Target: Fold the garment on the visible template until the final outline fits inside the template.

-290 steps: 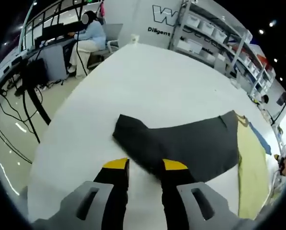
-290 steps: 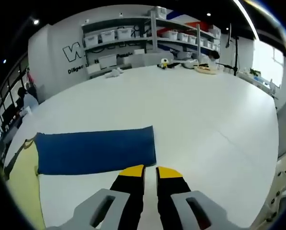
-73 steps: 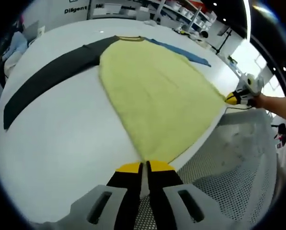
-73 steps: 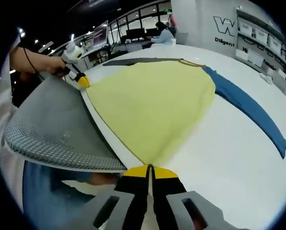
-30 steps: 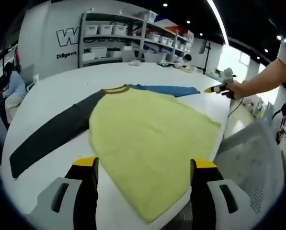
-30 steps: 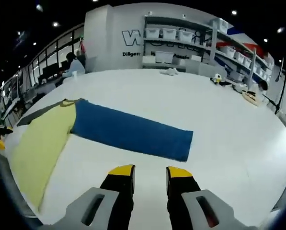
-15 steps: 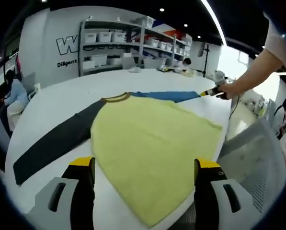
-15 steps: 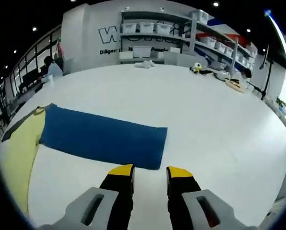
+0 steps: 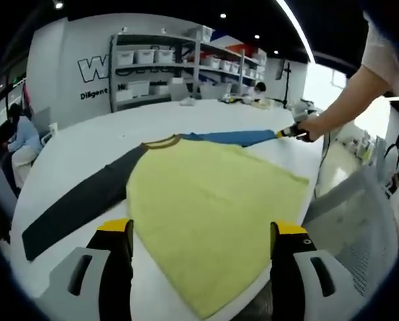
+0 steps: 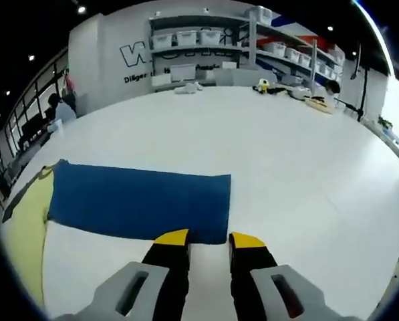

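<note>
Nearer the blue sleeve (image 10: pixel 138 200) than half a second ago: right gripper (image 10: pixel 209 239) with jaws a little apart, holding nothing, tips right at the cuff edge. In the left gripper view, left gripper (image 9: pixel 202 227) spread wide and empty as before, above the near hem of the yellow garment (image 9: pixel 216 210), which lies flat on the white table (image 10: pixel 306 167) with the dark sleeve (image 9: pixel 79 204) stretched out to the left. Hem close to the table's near edge; wide bare tabletop beyond the blue sleeve. Other gripper (image 9: pixel 289 131) small, far right, at the blue cuff. Template outline impossible to make out
</note>
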A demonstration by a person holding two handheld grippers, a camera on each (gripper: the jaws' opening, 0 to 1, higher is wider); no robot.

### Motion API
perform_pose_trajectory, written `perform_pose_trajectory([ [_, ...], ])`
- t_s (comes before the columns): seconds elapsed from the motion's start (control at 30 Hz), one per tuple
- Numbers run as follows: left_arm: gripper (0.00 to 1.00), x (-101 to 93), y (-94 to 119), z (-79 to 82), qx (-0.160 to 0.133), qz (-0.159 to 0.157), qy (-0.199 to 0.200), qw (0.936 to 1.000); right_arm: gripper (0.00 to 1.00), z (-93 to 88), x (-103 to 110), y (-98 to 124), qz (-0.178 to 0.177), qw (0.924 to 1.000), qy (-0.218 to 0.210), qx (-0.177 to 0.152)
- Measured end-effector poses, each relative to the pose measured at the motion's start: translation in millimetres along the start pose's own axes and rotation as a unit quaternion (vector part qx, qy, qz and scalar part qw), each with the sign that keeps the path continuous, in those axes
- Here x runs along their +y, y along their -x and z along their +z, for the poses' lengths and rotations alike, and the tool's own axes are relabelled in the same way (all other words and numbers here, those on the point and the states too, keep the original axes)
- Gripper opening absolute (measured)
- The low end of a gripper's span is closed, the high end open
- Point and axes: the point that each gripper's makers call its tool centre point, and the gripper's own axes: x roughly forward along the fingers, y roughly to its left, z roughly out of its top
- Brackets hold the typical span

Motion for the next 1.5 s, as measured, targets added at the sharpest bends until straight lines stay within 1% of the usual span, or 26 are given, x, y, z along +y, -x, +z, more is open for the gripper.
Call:
perform_pose_trajectory([
  [0.1,0.83,0.0,2,0.2,0.000,0.003,-0.001,1.0000,0.11,1.3,-5,-2,-0.011,0.9999,0.001,-0.001],
  [0.17,0.83,0.5,3,-0.7,0.001,0.005,-0.002,1.0000,0.09,0.9,-7,-2,-0.020,0.9997,0.016,-0.001],
  [0.2,0.83,0.8,4,-1.2,0.001,0.006,-0.001,1.0000,0.07,0.4,-6,-2,-0.021,0.9997,0.016,-0.003],
  [0.23,0.82,0.4,4,-1.3,0.001,0.007,0.000,1.0000,0.02,1.7,-5,-2,-0.015,0.9997,0.020,-0.007],
  [0.3,0.82,-0.4,5,-1.1,0.000,0.007,0.001,1.0000,0.00,1.7,-4,-1,-0.014,0.9985,0.053,-0.003],
  [0.33,0.82,-0.6,5,-1.2,0.001,0.007,0.001,1.0000,0.00,2.9,-2,-3,-0.011,0.9991,0.040,-0.004],
  [0.4,0.82,-0.1,5,-1.4,0.000,0.008,0.001,1.0000,0.00,4.2,-2,-4,-0.010,0.9991,0.042,0.001],
  [0.47,0.81,0.1,5,-1.2,-0.001,0.009,0.002,1.0000,0.00,8.1,0,-2,-0.007,0.9990,0.044,-0.002],
  [0.67,0.81,-1.7,5,2.8,-0.005,0.006,0.000,1.0000,0.00,36.2,13,8,-0.001,0.9974,0.060,-0.038],
  [0.7,0.81,-1.3,6,4.1,-0.007,0.006,0.000,1.0000,0.00,47.7,21,12,0.004,0.9957,0.075,-0.054],
  [0.73,0.81,-0.8,6,4.8,-0.009,0.006,0.001,0.9999,0.00,50.7,23,13,0.005,0.9952,0.080,-0.056],
  [0.8,0.81,-0.5,6,6.7,-0.012,0.007,0.001,0.9999,0.00,67.8,36,18,0.013,0.9936,0.079,-0.080],
  [0.83,0.81,-0.3,7,7.4,-0.013,0.006,0.002,0.9999,0.00,75.6,43,21,0.014,0.9922,0.088,-0.086],
  [0.9,0.83,-0.3,7,8.2,-0.015,0.007,0.002,0.9999,0.00,87.5,57,25,0.026,0.9903,0.092,-0.101],
  [0.93,0.84,-0.9,7,8.3,-0.016,0.005,0.006,0.9998,0.00,97.8,70,28,0.039,0.9874,0.100,-0.117],
  [1.0,0.88,-2.9,7,8.3,-0.018,0.002,0.009,0.9998,0.00,108.9,91,30,0.054,0.9829,0.121,-0.128],
  [1.03,0.89,-4.1,8,9.1,-0.020,0.000,0.006,0.9998,0.00,113.5,102,32,0.063,0.9812,0.123,-0.134],
  [1.07,0.90,-5.3,8,9.6,-0.019,-0.001,0.003,0.9998,0.00,121.2,116,35,0.076,0.9776,0.131,-0.147],
  [1.13,0.92,-6.7,9,10.8,-0.022,-0.001,-0.001,0.9998,0.00,129.2,146,38,0.105,0.9703,0.153,-0.155],
  [1.2,0.92,-5.8,9,10.2,-0.022,0.000,0.000,0.9998,0.00,135.6,167,39,0.125,0.9644,0.167,-0.163],
  [1.23,0.92,-5.3,9,10.2,-0.022,0.001,0.001,0.9997,0.00,139.4,185,40,0.144,0.9602,0.170,-0.168],
  [1.27,0.92,-4.3,9,10.8,-0.025,0.003,0.004,0.9997,0.00,142.5,195,39,0.154,0.9567,0.178,-0.171],
  [1.3,0.92,-3.8,10,11.0,-0.026,0.004,0.005,0.9997,0.00,145.0,210,39,0.167,0.9514,0.192,-0.174],
  [1.37,0.92,-2.6,10,11.3,-0.028,0.007,0.007,0.9996,0.00,148.2,234,38,0.189,0.9444,0.202,-0.178],
  [1.47,0.92,-1.1,12,12.0,-0.032,0.011,0.012,0.9994,0.00,149.5,259,34,0.212,0.9386,0.206,-0.178],
  [1.5,0.92,-0.8,12,12.2,-0.033,0.013,0.013,0.9993,0.00,148.4,272,33,0.222,0.9354,0.211,-0.177],
])
